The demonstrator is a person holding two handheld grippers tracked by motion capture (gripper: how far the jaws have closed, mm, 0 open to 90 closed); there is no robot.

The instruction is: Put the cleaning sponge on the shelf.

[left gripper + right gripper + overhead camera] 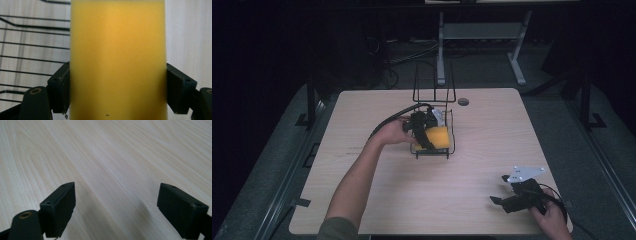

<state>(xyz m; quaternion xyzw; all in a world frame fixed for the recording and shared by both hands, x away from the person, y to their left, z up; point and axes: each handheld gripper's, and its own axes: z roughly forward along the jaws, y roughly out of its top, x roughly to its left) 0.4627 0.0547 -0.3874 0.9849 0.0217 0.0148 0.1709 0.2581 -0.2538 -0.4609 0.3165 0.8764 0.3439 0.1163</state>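
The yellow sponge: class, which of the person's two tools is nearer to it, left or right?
Left. The left tool has its jaws on either side of the yellow sponge, at the wire rack. The right tool is open over bare table, far off.

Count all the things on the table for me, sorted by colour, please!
Yellow: 1, the yellow foam sponge, held between the left gripper jaws.
Black: 1, the black wire rack that the sponge sits in.
Total: 2 things on the pale wooden table. The right gripper hangs open over bare wood.
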